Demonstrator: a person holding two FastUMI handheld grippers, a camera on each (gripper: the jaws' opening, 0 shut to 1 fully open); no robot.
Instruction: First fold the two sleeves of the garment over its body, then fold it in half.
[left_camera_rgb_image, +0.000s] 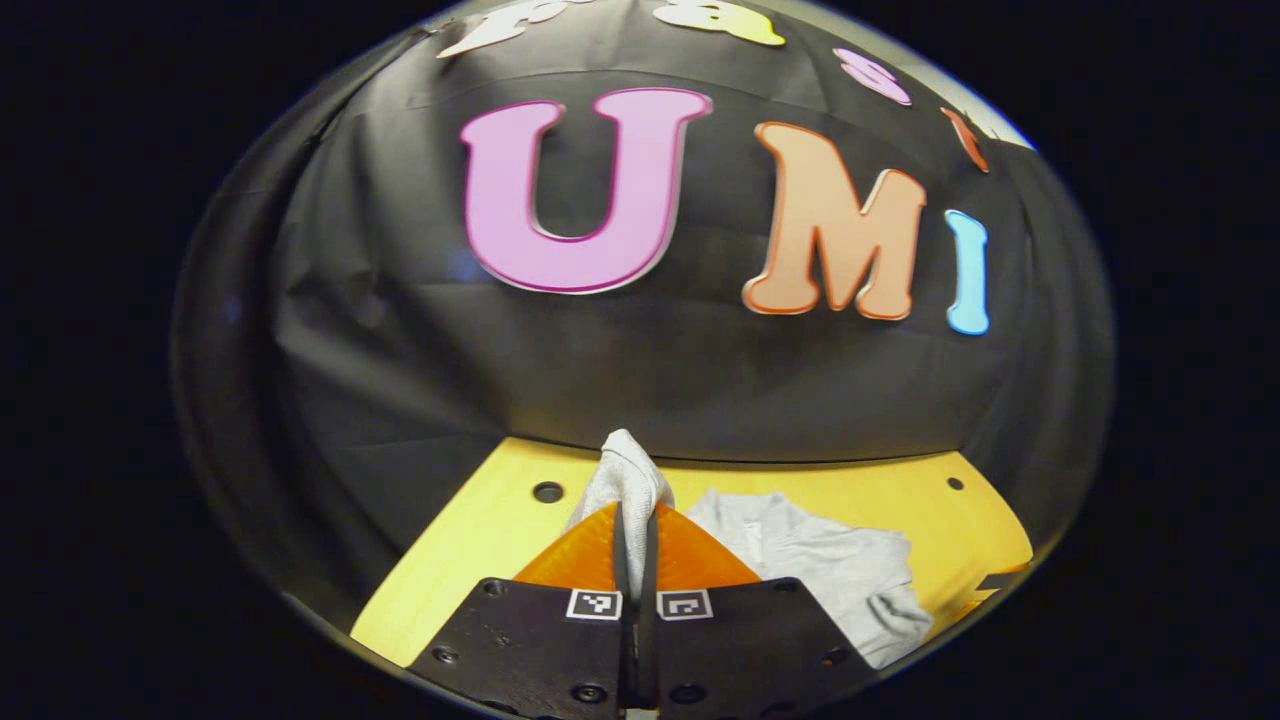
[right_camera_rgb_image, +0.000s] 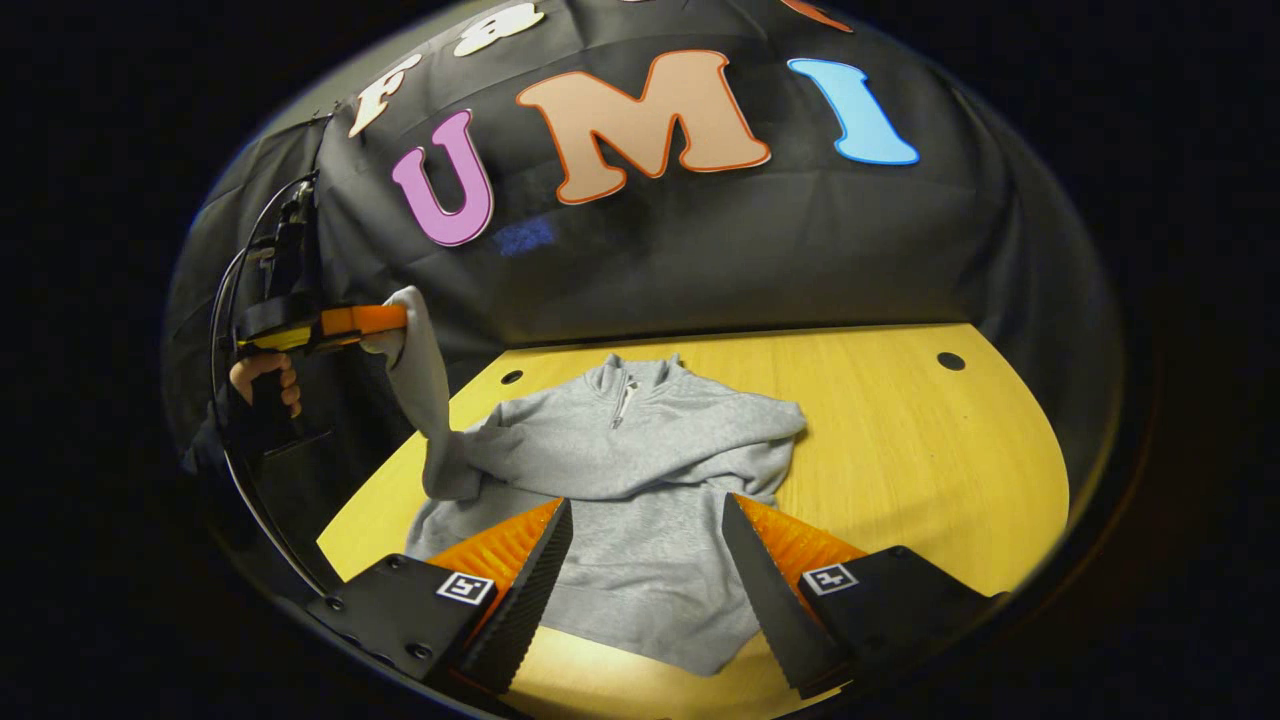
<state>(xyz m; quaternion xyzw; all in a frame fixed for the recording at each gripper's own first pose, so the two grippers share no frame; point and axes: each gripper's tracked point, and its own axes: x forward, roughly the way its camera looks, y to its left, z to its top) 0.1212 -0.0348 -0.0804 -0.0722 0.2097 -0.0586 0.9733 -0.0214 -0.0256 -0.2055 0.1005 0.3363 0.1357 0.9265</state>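
A grey zip-neck sweatshirt (right_camera_rgb_image: 640, 480) lies on the yellow table (right_camera_rgb_image: 920, 450), collar toward the booth wall. One sleeve (right_camera_rgb_image: 740, 425) is folded across its chest. The other sleeve (right_camera_rgb_image: 425, 400) is lifted off the table at the left, its cuff pinched in my left gripper (right_camera_rgb_image: 385, 325), which a hand (right_camera_rgb_image: 265, 378) holds up high. In the left gripper view the cuff (left_camera_rgb_image: 625, 475) sticks out past the closed fingers of my left gripper (left_camera_rgb_image: 636, 530), with the sweatshirt body (left_camera_rgb_image: 830, 570) lower right. My right gripper (right_camera_rgb_image: 648, 525) hovers open over the sweatshirt's lower part, holding nothing.
The table has small round holes (right_camera_rgb_image: 950, 360) near its far corners. The black cloth wall (right_camera_rgb_image: 700, 260) stands right behind the table's far edge. Bare tabletop lies to the right of the sweatshirt.
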